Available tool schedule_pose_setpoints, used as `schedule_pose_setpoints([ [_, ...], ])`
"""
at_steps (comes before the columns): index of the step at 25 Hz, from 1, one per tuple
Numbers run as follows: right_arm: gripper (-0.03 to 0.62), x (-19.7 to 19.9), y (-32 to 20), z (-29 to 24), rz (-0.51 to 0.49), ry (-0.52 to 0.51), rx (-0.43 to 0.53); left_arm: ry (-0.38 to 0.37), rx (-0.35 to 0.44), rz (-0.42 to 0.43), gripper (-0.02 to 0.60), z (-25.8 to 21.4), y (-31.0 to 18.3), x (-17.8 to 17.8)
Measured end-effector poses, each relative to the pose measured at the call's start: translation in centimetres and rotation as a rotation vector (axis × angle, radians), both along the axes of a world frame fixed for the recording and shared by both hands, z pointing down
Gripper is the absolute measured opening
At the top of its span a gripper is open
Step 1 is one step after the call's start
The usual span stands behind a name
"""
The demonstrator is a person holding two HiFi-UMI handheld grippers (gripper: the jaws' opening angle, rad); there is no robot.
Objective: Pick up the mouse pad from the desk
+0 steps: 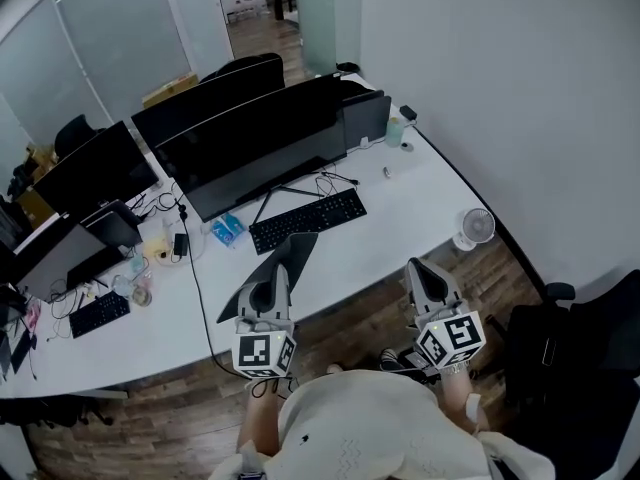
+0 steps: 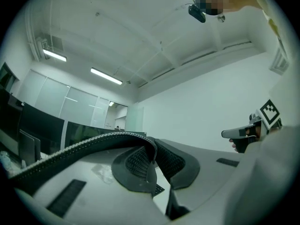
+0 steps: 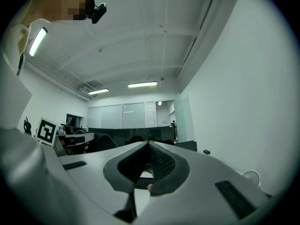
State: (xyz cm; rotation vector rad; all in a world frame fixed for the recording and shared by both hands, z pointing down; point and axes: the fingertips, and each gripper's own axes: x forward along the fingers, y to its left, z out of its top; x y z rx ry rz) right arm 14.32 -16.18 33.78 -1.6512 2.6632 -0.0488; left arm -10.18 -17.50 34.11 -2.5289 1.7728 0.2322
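My L gripper [image 1: 270, 286] pinches the mouse pad [image 1: 297, 251] by its near edge, so the pad tilts up over the desk's [image 1: 410, 203] front edge, far corner toward the keyboard [image 1: 308, 220]. R gripper [image 1: 428, 276] is pressed together, empty, prob. not needed for such a light sheet.

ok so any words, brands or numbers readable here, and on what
No readable text anywhere.
On the left gripper and right gripper: square patterned markers only, no letters.
On the keyboard: key print too small to read.
On the blue packet: print too small to read.
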Motion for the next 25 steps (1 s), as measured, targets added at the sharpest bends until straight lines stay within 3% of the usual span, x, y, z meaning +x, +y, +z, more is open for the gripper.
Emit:
schedule_pose_setpoints([
  [5,0.002,0.8,-0.6,-2.1,0.024,0.029,0.041,-0.052,0.048,-0.003,0.023,-2.8,-0.4,-0.3],
  [11,0.002,0.6,-0.6,-4.1,0.011,0.017,0.089,-0.060,0.083,0.004,0.023,-5.4,-0.4,0.1],
  [20,0.002,-0.6,-0.5,-3.2,-0.007,0.049,0.079,-0.132,0.065,0.033,0.023,-3.9,-0.5,1.8],
  [25,0.002,-0.8,-0.6,-2.7,-0.012,0.040,0.067,-0.133,0.041,0.045,0.023,-2.8,-0.6,2.3],
])
